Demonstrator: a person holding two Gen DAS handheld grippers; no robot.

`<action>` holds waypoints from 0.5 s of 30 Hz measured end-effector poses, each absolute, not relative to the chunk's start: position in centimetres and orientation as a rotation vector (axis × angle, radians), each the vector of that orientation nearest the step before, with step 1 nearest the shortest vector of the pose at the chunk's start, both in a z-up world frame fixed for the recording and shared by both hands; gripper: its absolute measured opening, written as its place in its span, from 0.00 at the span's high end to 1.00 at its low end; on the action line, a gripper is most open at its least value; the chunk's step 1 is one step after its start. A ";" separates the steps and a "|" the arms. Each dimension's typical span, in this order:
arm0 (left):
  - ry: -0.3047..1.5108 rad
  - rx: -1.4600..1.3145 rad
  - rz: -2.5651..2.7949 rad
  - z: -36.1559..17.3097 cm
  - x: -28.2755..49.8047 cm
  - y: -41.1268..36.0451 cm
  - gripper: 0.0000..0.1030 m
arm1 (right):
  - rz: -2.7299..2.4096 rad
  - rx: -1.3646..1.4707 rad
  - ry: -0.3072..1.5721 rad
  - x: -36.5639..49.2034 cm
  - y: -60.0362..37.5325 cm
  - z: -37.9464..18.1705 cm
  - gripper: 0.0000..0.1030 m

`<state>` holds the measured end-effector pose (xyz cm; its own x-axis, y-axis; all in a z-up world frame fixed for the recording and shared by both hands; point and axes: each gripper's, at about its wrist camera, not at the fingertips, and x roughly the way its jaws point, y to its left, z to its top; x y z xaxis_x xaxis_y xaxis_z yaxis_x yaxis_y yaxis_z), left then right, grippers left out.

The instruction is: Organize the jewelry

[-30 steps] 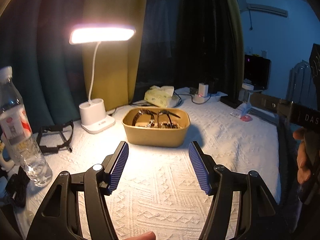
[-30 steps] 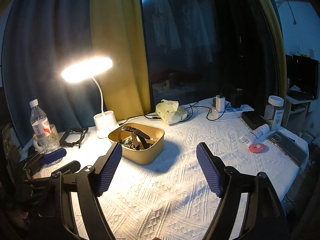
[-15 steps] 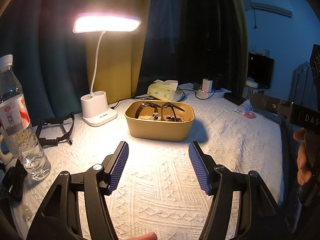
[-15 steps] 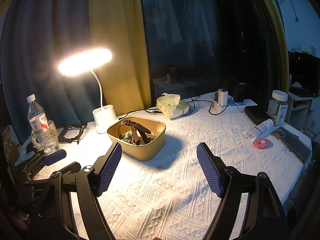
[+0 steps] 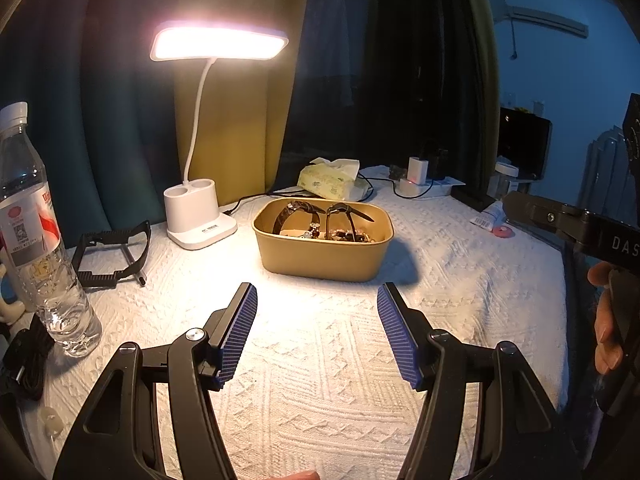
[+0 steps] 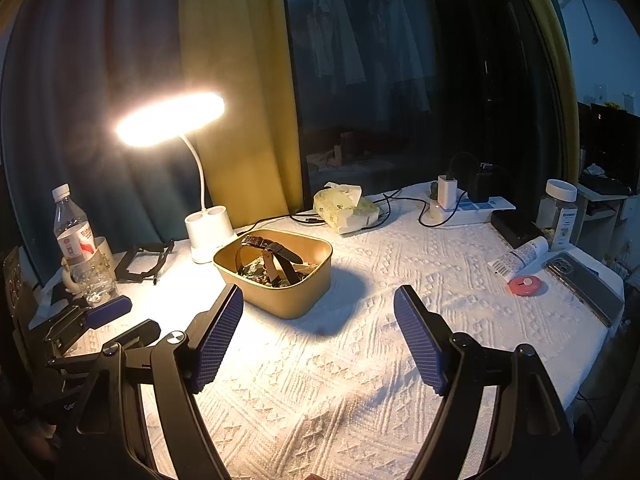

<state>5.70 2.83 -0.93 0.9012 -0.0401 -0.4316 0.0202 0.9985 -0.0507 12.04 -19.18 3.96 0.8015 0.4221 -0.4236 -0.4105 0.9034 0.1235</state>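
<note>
Left gripper (image 5: pixel 317 332): I see its jaws spread wide, gripping nothing.
Right gripper (image 6: pixel 319 340): likewise wide apart, nothing held.
Tan box (image 5: pixel 320 258): watches (image 5: pixel 320 220) piled inside.

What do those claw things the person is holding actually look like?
Each hand-held gripper, left and right, is a black plastic frame with cut-out openings and silver screws. It forks into two fingers, each tipped with a flat ribbed blue pad. White lettering marks the right one's body. No cables or sleeves show.
</note>
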 end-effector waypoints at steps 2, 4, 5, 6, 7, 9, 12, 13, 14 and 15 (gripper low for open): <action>0.445 -0.047 -0.030 -0.8 5.7 2.9 0.36 | 0.447 0.026 0.461 12.0 -19.2 3.9 0.24; 0.444 -0.045 -0.031 -0.9 5.7 2.9 0.36 | 0.446 0.026 0.461 12.0 -19.2 3.9 0.24; 0.444 -0.045 -0.030 -0.9 5.7 2.9 0.36 | 0.446 0.026 0.461 12.0 -19.2 3.9 0.24; 0.444 -0.046 -0.030 -0.8 5.7 2.9 0.36 | 0.447 0.026 0.461 12.0 -19.2 3.9 0.24; 0.443 -0.046 -0.030 -0.9 5.7 2.9 0.36 | 0.446 0.026 0.461 12.0 -19.2 3.9 0.24; 0.444 -0.048 -0.031 -0.8 5.7 2.9 0.36 | 0.447 0.026 0.461 12.0 -19.2 3.9 0.24; 0.443 -0.047 -0.031 -0.8 5.7 2.9 0.36 | 0.447 0.025 0.463 12.0 -19.2 3.8 0.24; 0.443 -0.047 -0.031 -0.8 5.7 2.9 0.36 | 0.448 0.025 0.464 12.1 -19.2 3.8 0.24; 0.443 -0.047 -0.031 -0.8 5.7 2.9 0.36 | 0.447 0.024 0.466 12.1 -19.2 3.7 0.24; 0.443 -0.047 -0.031 -0.8 5.7 2.9 0.36 | 0.449 0.023 0.467 12.1 -19.3 3.6 0.24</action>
